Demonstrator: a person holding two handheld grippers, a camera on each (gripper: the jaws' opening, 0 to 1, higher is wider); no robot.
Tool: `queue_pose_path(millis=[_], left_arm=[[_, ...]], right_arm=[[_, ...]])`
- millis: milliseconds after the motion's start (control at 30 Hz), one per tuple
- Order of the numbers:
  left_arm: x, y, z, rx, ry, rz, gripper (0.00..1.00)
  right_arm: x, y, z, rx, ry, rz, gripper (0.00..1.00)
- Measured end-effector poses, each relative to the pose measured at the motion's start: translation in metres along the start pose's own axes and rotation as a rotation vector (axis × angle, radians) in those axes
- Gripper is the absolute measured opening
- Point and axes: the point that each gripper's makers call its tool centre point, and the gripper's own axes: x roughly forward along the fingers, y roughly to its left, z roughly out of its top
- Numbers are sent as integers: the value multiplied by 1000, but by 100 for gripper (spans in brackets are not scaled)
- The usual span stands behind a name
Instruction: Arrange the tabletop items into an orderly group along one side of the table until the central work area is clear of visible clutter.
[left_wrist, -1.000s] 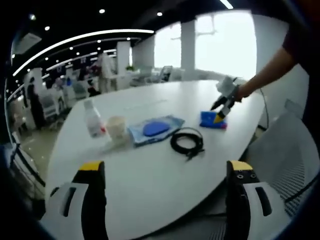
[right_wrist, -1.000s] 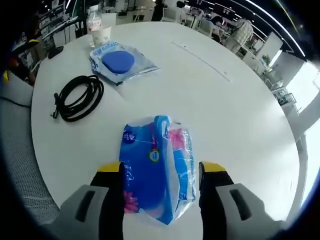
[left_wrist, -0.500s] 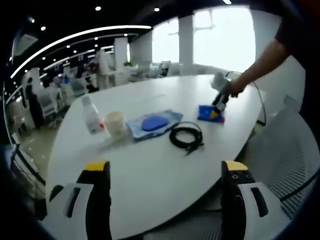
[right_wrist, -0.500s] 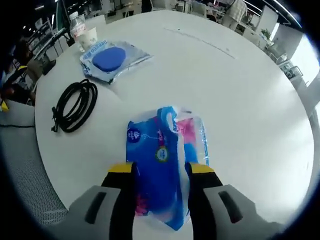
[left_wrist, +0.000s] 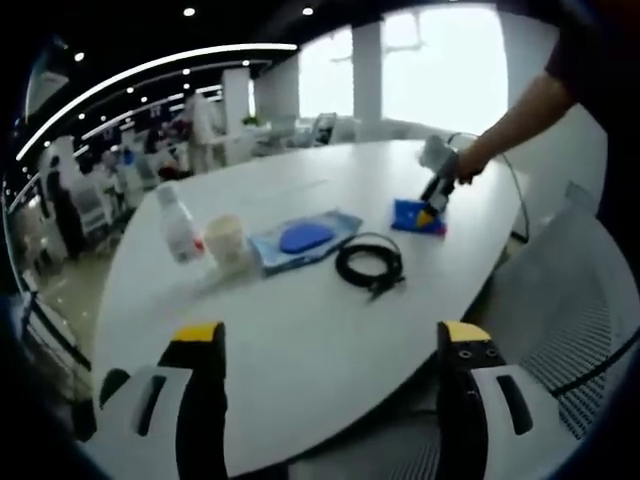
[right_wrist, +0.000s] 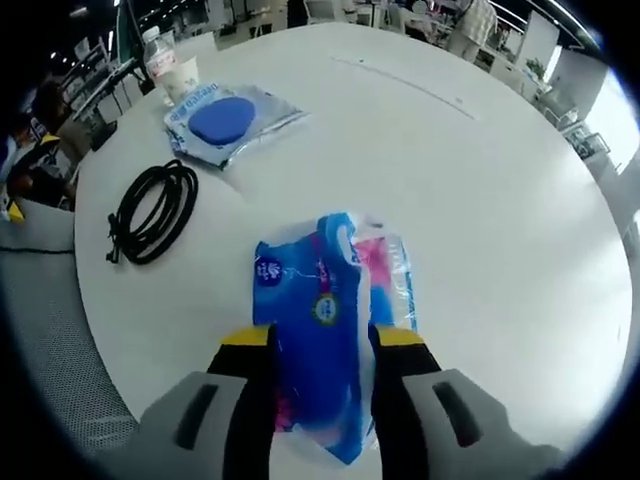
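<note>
A blue and pink tissue pack (right_wrist: 325, 310) lies on the white round table (right_wrist: 480, 180), and my right gripper (right_wrist: 322, 338) is shut on its near end. That pack (left_wrist: 418, 216) and the right gripper (left_wrist: 432, 192), held by a person's arm, appear far right in the left gripper view. A coiled black cable (right_wrist: 152, 210) (left_wrist: 370, 265), a blue packet with a round blue pad (right_wrist: 225, 120) (left_wrist: 303, 238), a paper cup (left_wrist: 224, 238) (right_wrist: 183, 73) and a clear water bottle (left_wrist: 180, 226) (right_wrist: 152, 48) sit in a row. My left gripper (left_wrist: 330, 345) stands open over the near table edge, holding nothing.
A grey mesh chair (left_wrist: 570, 300) stands at the table's right side in the left gripper view, and another chair (right_wrist: 50, 290) shows at the left of the right gripper view. People and desks are far in the background.
My right gripper's jaws have closed from wide apart onto the tissue pack. The left gripper view has drifted back slightly; the items on the table have stayed put.
</note>
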Motion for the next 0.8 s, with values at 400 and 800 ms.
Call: queue_pose_path(millis=[400,800], left_arm=[[-2,3,0,-1,2,15,80],[-3,0,3,5,-6,8,78]], right_arm=[[1,9,4,-93,30,13,5],[-2,13,16,-81,11,-17,2]])
